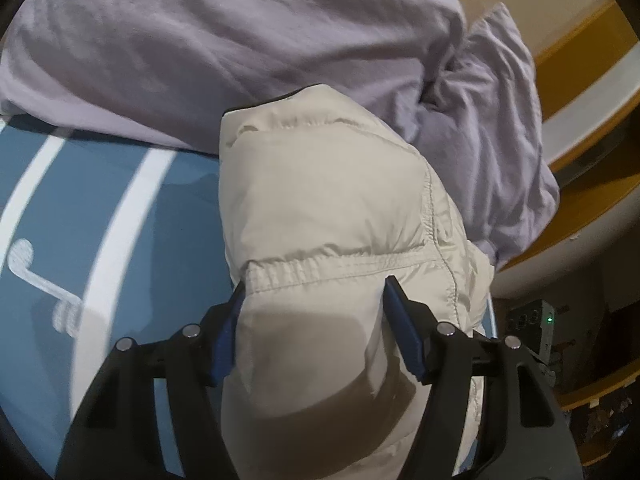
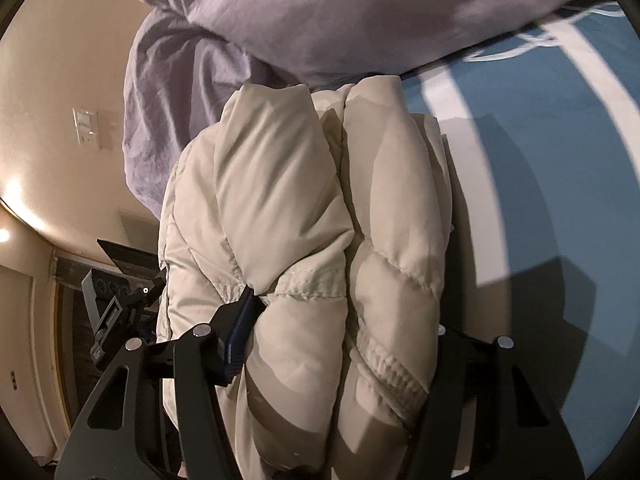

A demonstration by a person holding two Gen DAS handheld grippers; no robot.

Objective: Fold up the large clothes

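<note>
Puffer jacket (image 1: 320,208) bunched lengthwise along both tools; left tool (image 1: 314,320) clamped on hem, right tool (image 2: 340,320) apparently clamped too, far finger hidden.

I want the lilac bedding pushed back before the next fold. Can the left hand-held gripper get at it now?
Probably not yet: the left hand-held gripper is full, clamped on the cream puffer jacket, which also lies between it and the lilac bedding.

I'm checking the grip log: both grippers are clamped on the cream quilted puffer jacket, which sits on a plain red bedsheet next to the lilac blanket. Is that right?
One detail is wrong: the sheet is not plain red. The left wrist view shows a blue bedsheet with white stripes. The rest holds: the left gripper and right gripper both clamp the cream quilted puffer jacket, beside the lilac blanket.
</note>
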